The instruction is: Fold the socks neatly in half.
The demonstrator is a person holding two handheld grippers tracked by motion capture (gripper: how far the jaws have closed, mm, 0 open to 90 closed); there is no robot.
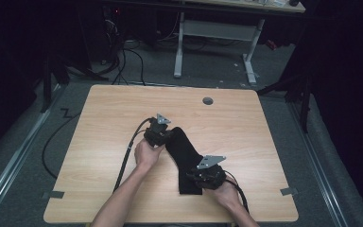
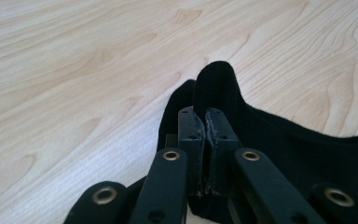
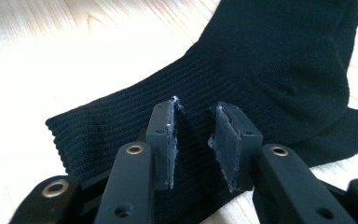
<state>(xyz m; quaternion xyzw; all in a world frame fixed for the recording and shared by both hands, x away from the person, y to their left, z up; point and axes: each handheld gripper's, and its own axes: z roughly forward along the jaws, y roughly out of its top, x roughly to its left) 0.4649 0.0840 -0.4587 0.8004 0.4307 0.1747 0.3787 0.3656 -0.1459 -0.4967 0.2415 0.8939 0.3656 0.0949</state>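
Left fingers (image 2: pixel 221 135) pinching black sock (image 2: pixel 279 140) toe (lifted), right gripper (image 3: pixel 196 140) parted

dark lab, wooden table (image 1: pixel 123 109), floor cables (image 1: pixel 127 61), desk frame (image 1: pixel 217 33)

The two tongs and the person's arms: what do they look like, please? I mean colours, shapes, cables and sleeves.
Both tongs, left and right, are black, each topped by a grey three-cornered plate. A black cable trails from each. Up close, the jaws are flat black bars with brass-ringed holes and pads with frayed pale edges. The forearms are bare, with no sleeves in sight.
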